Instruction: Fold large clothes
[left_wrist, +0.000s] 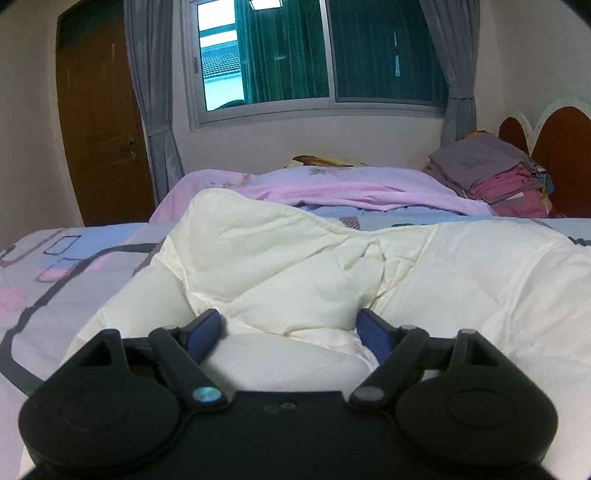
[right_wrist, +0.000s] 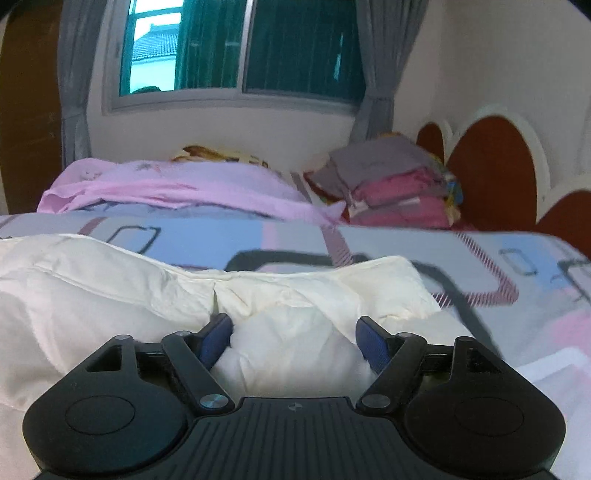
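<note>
A: Where's the cream quilt (left_wrist: 314, 266)?

B: Bunched on the bed (left_wrist: 55, 280), over the sheet with blue, pink and grey blocks. It fills the near part of both wrist views. In the right wrist view its far edge (right_wrist: 258, 275) runs across the sheet, a corner poking up at the right.

A: Left gripper (left_wrist: 290, 321)?

B: Jaws spread wide. A puffed fold of quilt rises between the blue pads (left_wrist: 207, 330). I see no pinch; the fabric bulges freely, pads at either side of it.

A: Right gripper (right_wrist: 293, 328)?

B: Also apart, a shade narrower. A white hump of quilt sits between its pads (right_wrist: 218, 338) and touches the left one. Whether the pads press it, I cannot tell for sure; it looks loose.

A: Further back?

B: Pink cover (left_wrist: 332, 192) heaped across the far half of the bed. Stack of folded clothes (left_wrist: 491, 177), grey on top, pink beneath, by the headboard (left_wrist: 561, 147). Window (left_wrist: 314, 55) with grey curtains behind; brown door (left_wrist: 96, 122) at left.
</note>
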